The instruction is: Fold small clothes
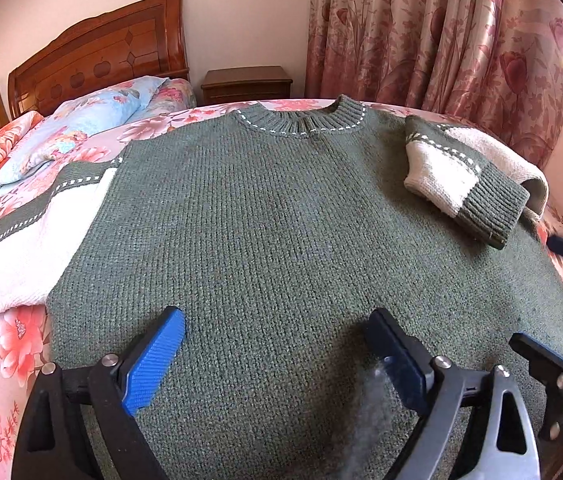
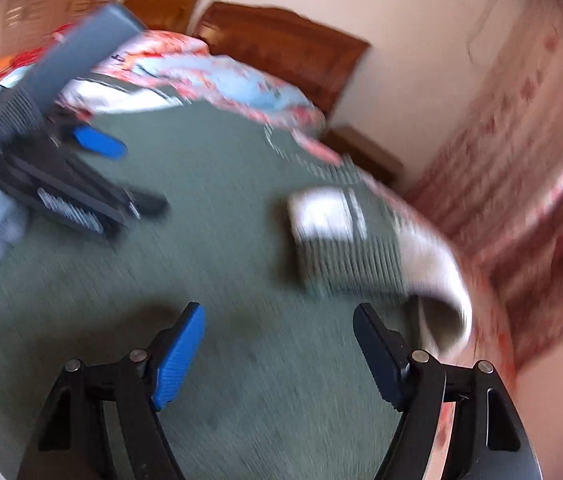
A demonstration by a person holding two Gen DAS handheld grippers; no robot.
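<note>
Left wrist view: green sweater lies flat on the bed, collar pointing away, one sleeve folded in. Left gripper and right gripper both hover, jaws wide, holding nothing.

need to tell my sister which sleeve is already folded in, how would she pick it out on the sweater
Start at the bed with the pink floral sheet, where a green knit sweater lies flat, collar toward the curtains. Look at the curtain-side shoulder: that sleeve is doubled back so its green ribbed cuff lies on the sweater's body. The other sleeve lies spread out sideways, its cuff out of view.
</note>
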